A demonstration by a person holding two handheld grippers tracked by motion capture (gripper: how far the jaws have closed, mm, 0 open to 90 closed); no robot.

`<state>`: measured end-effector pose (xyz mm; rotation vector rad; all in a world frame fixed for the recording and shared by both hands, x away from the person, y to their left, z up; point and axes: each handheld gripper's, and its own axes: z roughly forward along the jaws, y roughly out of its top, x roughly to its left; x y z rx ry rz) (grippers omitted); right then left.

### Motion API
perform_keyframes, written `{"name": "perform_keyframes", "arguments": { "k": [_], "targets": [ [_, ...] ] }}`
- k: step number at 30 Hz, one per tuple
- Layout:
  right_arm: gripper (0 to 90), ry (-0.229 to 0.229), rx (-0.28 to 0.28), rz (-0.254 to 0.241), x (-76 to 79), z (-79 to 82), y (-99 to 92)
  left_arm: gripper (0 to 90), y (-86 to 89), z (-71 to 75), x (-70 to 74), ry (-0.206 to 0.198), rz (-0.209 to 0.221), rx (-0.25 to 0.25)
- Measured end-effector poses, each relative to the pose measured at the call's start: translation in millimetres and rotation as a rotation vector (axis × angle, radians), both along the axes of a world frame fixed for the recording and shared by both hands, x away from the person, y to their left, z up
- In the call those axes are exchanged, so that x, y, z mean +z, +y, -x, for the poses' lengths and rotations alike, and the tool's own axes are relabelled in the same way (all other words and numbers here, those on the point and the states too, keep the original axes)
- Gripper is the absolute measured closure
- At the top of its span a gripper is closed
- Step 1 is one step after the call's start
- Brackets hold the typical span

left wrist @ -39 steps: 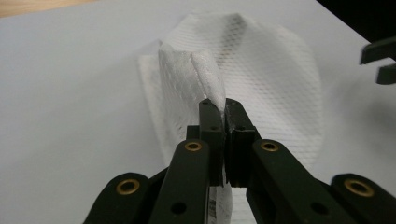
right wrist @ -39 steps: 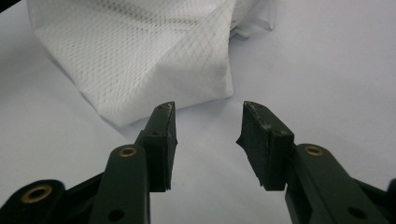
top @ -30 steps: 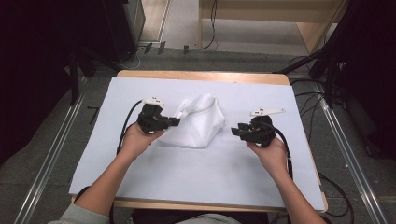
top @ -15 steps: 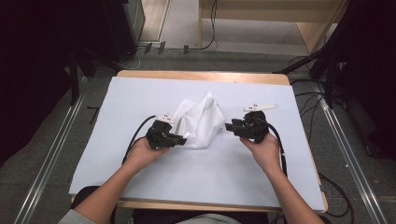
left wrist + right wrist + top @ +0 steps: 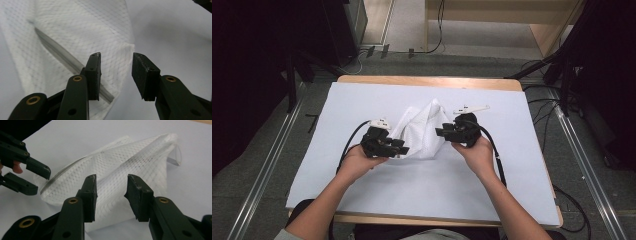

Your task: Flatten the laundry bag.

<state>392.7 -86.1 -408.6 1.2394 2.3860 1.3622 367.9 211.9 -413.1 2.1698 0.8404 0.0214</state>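
Observation:
A white mesh cloth [image 5: 419, 132] lies bunched into a peak on the white table cover. My left gripper [image 5: 404, 148] is at its near left corner. Its jaws have just been opening, and in the left gripper view [image 5: 116, 58] they stand apart with the mesh cloth [image 5: 75, 30] corner lying loose between and behind them. My right gripper [image 5: 439, 132] points at the cloth's right side. In the right gripper view [image 5: 111, 181] it is open just above the mesh cloth [image 5: 130, 157], nothing pinched. The left gripper [image 5: 41, 182] shows open across the cloth.
The white table cover [image 5: 512, 175] spreads over a wooden table [image 5: 427, 81]. Black cables trail from both grippers. Metal rails [image 5: 267, 170] run along the floor on both sides, and dark equipment stands at the back left and right.
The left gripper pulled the cloth's corner toward the person, then its jaws opened and let it go. The right gripper moved left toward the cloth. The cloth is bunched narrower and taller.

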Motion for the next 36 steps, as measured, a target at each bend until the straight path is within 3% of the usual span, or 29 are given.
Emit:
{"name": "perform_keyframes", "arguments": {
  "k": [11, 18, 28, 31, 32, 34, 36],
  "targets": [
    [55.9, 0.059, 0.039, 0.011, -21.1, -7.8, 37.1, 60.6, 18.1, -18.4, 3.4, -0.025, -0.016, 0.069],
    [47.3, 0.075, 0.061, 0.019, -31.9, -5.6, 49.3, 60.1, 29.1, -30.2, 3.5, -0.044, -0.027, 0.114],
    [45.9, 0.100, 0.064, 0.047, -46.5, -5.1, 62.6, 60.0, 39.4, -38.6, 0.3, -0.037, -0.011, 0.152],
    [51.8, 0.100, 0.071, 0.038, -48.8, -6.3, 65.5, 59.9, 39.7, -41.8, -2.8, -0.030, -0.011, 0.158],
    [64.0, 0.103, 0.080, 0.038, -49.7, -7.3, 67.9, 59.8, 39.7, -42.8, -3.7, -0.028, -0.013, 0.161],
    [78.0, 0.110, 0.090, 0.037, -49.8, -7.7, 68.5, 59.8, 40.1, -44.9, -5.6, -0.028, -0.019, 0.165],
    [81.4, 0.107, 0.103, 0.036, -49.4, -7.2, 68.6, 59.8, 40.7, -47.9, -7.9, -0.022, -0.020, 0.173]
  ]
}}
